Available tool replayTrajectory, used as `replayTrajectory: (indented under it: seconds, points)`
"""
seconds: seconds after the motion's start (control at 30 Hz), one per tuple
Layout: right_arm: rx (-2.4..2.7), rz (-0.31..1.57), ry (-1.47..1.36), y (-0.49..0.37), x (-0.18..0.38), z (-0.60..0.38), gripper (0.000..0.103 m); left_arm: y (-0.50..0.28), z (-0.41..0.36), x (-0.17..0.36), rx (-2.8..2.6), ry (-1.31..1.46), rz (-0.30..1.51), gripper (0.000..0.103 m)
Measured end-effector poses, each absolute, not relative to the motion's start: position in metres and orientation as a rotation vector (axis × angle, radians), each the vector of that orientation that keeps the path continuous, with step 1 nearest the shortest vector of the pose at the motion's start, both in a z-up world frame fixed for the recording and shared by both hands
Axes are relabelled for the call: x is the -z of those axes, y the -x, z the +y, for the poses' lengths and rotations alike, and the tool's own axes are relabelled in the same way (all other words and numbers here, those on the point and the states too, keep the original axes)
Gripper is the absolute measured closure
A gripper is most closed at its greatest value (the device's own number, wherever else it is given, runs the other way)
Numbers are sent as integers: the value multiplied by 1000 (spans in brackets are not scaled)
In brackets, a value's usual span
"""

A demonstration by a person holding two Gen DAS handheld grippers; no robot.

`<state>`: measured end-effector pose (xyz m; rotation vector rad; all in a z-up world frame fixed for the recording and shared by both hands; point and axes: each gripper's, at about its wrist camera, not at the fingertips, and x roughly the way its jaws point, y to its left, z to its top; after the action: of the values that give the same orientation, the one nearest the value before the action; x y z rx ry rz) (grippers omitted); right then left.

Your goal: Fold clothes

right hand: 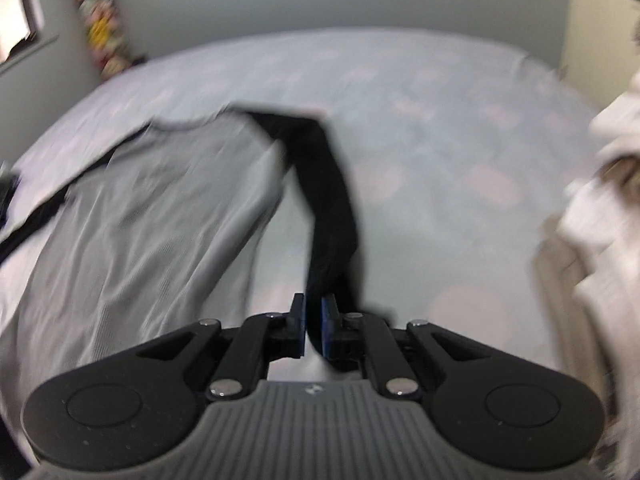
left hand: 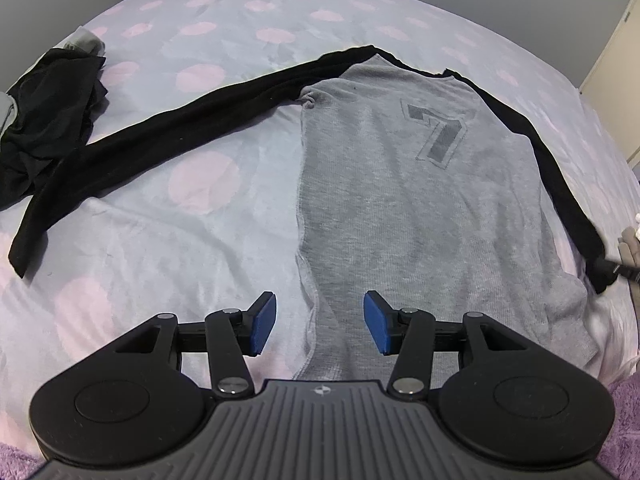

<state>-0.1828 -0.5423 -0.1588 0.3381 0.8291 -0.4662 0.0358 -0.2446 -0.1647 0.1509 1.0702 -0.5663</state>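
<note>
With my right gripper (right hand: 311, 326) jaws pinching the black sleeve (right hand: 334, 208) cuff and my left gripper (left hand: 320, 322) jaws spread over the shirt (left hand: 400, 184) hem on the bed (left hand: 160, 240), I should carry the sleeve across the body, keeping it taut.

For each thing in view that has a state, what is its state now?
Grey shirt: spread flat on the bed, number 7 up.
Right black sleeve: cuff pinched, lifted off the bed.
Left black sleeve: stretched out flat.
Dark clothes: crumpled, unfolded.
Left tongs: open, above the shirt's hem.
Right tongs: shut on the sleeve.
</note>
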Motion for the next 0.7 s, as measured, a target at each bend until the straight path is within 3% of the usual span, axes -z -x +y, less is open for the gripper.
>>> replayTrajectory:
  seconds: [0.13,0.27,0.43,0.7]
  points:
    - [375,890,-354,172,171,-536,86,-39,-239,166,544,-131,1077,57]
    - [387,830,-461,190,161,-544,72,-39,-239,167,546,-134,1082,57]
    - [544,715,-616,223,148,-573,72,-38,-245,174,554,-143,1095,56]
    - [706,708,-918,258,182,-609,70,-31,-256,181,580,-186,1108,56]
